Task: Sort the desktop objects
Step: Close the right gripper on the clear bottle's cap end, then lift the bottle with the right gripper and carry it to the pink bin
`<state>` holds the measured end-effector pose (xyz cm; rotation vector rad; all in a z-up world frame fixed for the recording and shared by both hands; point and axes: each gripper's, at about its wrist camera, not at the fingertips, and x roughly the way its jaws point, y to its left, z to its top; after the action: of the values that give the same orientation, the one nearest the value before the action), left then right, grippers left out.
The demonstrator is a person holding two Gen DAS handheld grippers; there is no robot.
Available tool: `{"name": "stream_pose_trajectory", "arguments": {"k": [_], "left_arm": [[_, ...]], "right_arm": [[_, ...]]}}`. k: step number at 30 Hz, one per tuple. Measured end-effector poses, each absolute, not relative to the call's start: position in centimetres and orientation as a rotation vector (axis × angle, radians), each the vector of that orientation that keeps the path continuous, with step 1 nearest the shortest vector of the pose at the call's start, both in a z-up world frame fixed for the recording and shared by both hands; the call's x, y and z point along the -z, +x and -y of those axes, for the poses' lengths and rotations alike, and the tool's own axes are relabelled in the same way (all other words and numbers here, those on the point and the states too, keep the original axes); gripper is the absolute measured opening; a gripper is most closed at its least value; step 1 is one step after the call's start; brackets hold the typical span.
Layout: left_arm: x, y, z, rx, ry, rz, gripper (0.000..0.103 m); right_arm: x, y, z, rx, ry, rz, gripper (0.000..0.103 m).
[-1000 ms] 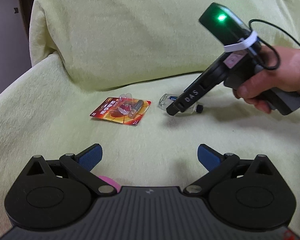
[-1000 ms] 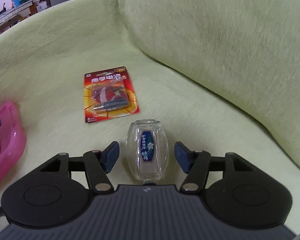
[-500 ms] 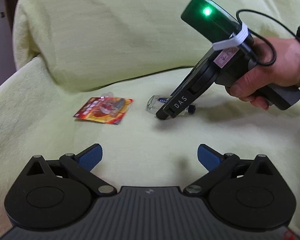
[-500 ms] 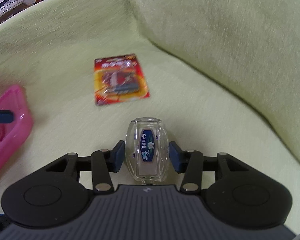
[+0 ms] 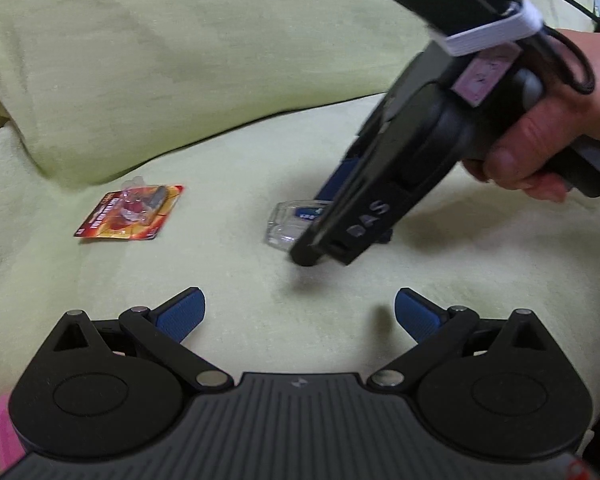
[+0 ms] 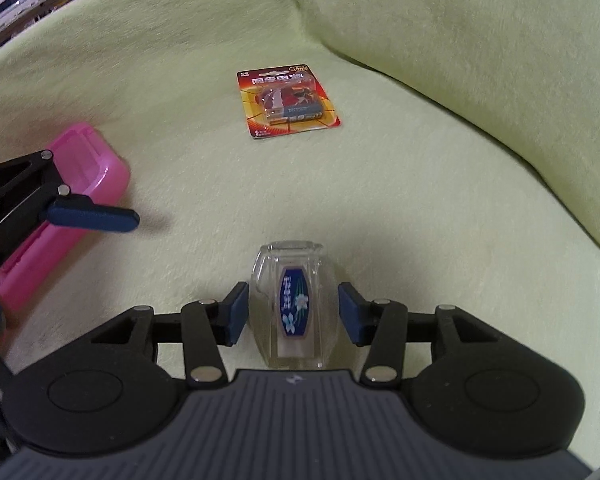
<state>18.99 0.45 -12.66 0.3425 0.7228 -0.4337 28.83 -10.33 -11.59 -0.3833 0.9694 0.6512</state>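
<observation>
A small clear glass bottle point(image 6: 292, 304) with a blue flower label lies lengthwise between the blue pads of my right gripper point(image 6: 292, 314), which is shut on it just above the sofa seat. The left wrist view shows the same bottle point(image 5: 286, 224) partly hidden behind the right gripper's black body, which a hand point(image 5: 540, 148) holds. My left gripper point(image 5: 298, 312) stands wide open and empty, low over the seat in front of the bottle. A red and orange battery pack point(image 6: 288, 104) lies flat farther back, also seen as battery pack point(image 5: 134, 212).
A pink plastic box point(image 6: 80, 168) sits on the seat at the left, with one left-gripper finger point(image 6: 92, 214) reaching over it. The yellow-green sofa cover point(image 6: 420, 200) spans the seat, and a back cushion point(image 6: 480, 40) rises at the right.
The right gripper's pads have closed from apart onto the bottle. The left gripper has moved nearer to the right one. The pink box and a left finger now show more fully in the right wrist view.
</observation>
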Motion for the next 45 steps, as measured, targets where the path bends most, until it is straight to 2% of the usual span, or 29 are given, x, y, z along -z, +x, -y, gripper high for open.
{"name": "stream_pose_trajectory", "arguments": {"k": [10, 14, 15, 17, 21, 23, 24, 45], "left_arm": [[13.6, 18.8, -0.4, 0.441, 0.33, -0.732, 0.102], [13.9, 18.8, -0.5, 0.46, 0.317, -0.72, 0.098], [13.9, 18.7, -0.6, 0.466, 0.312, -0.712, 0.096], [13.9, 18.6, -0.6, 0.481, 0.302, -0.694, 0.079], [13.7, 18.1, -0.6, 0.512, 0.293, -0.647, 0.064], [13.4, 17.6, -0.4, 0.528, 0.295, -0.609, 0.051], [13.1, 17.4, -0.3, 0.535, 0.293, -0.59, 0.05], [6.3, 9.2, -1.8, 0.466, 0.245, -0.427, 0.048]], "right_arm": [[10.9, 28.2, 11.0, -0.637, -0.318, -0.964, 0.043], [9.9, 27.7, 11.5, -0.66, -0.255, -0.975, 0.043], [9.5, 27.6, 11.6, -0.669, -0.237, -0.977, 0.043], [8.7, 27.2, 11.8, -0.688, -0.192, -0.983, 0.043], [7.2, 26.5, 12.1, -0.734, -0.107, -1.002, 0.043], [6.6, 26.0, 12.0, -0.749, -0.093, -1.003, 0.043], [6.4, 25.7, 11.9, -0.755, -0.095, -0.999, 0.043], [-0.5, 17.5, 9.5, -0.824, -0.146, -0.886, 0.043]]}}
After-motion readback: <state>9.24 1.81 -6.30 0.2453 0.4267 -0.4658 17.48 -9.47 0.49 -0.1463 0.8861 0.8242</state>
